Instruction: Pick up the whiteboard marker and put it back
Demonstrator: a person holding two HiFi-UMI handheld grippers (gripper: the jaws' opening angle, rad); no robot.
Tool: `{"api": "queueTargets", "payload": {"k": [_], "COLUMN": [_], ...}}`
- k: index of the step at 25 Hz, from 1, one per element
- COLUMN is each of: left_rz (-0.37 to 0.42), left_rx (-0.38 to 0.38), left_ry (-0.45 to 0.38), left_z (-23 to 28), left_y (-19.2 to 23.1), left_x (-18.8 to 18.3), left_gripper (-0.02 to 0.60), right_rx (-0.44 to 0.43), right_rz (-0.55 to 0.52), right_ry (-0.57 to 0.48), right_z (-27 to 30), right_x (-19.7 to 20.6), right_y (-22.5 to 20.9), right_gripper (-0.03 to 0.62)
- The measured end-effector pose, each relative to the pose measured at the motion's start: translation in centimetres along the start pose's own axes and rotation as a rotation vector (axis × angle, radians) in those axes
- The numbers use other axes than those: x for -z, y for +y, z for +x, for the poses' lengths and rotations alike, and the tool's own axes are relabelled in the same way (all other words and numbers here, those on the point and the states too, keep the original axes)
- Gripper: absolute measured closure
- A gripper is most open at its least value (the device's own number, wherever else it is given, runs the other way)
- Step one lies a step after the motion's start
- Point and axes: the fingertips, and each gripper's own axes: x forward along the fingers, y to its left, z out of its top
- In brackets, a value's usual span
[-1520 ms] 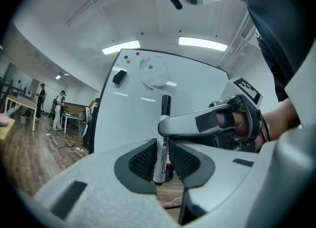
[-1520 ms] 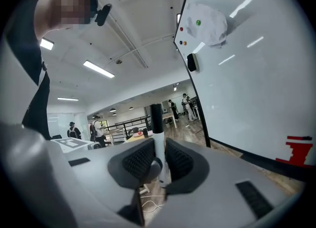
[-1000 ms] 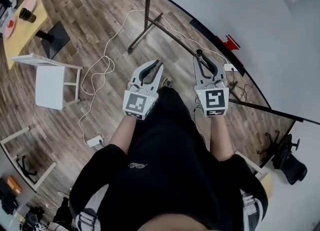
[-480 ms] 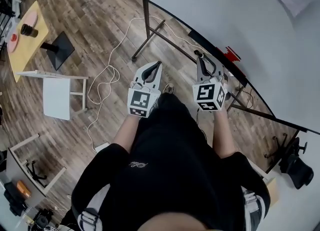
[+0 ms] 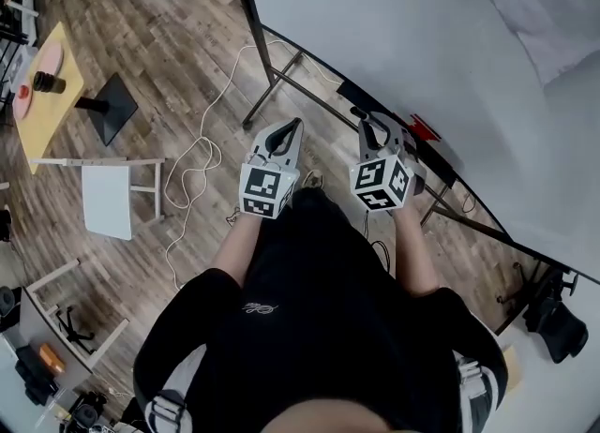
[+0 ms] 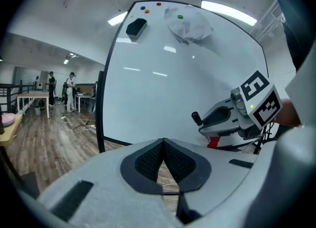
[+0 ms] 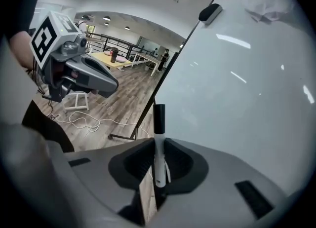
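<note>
Now: right gripper (image 7: 158, 143) pinches the whiteboard marker (image 7: 159, 119), white barrel between the pads, black cap jutting forward, close to the whiteboard (image 7: 237, 98). Barrel print too small to read. Left gripper (image 6: 163, 145) pressed together, empty. Cubes (image 5: 263, 191) carry black-and-white square codes.

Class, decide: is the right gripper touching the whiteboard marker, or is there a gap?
Touching. The right gripper view shows the right gripper with both pads pressed against the whiteboard marker, which stands between them.
</note>
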Motion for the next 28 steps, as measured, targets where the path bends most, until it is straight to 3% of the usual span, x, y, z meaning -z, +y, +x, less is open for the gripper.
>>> {"api": "queueTargets", "payload": {"k": [5,10,17,28], "left_rz": [-0.019,-0.06,-0.005,0.005], "left_rx": [0.004,0.016,0.11,0.246], "left_ry": [0.035,0.067,0.132,0.224], "left_z": [1.8,3.7,8.0,12.3], "left_y": [0.6,3.5,5.3,5.9], "left_x": [0.3,1.2,1.6,4.3], "left_gripper": [0.575,0.575,0.575,0.575], "right_rx": [-0.017,-0.065,-0.107,-0.068], "right_rz": [-0.106,-0.078,-0.053,-0.031], "right_ry": [0.05,0.139,0.267,0.415], "right_z": [2.6,6.1,10.1,14.0], "right_x": [0.7,2.1,4.8,7.4], "right_y": [-0.5,0.4,1.1,1.5], "right_gripper": [0.539,0.539,0.539,0.539]}}
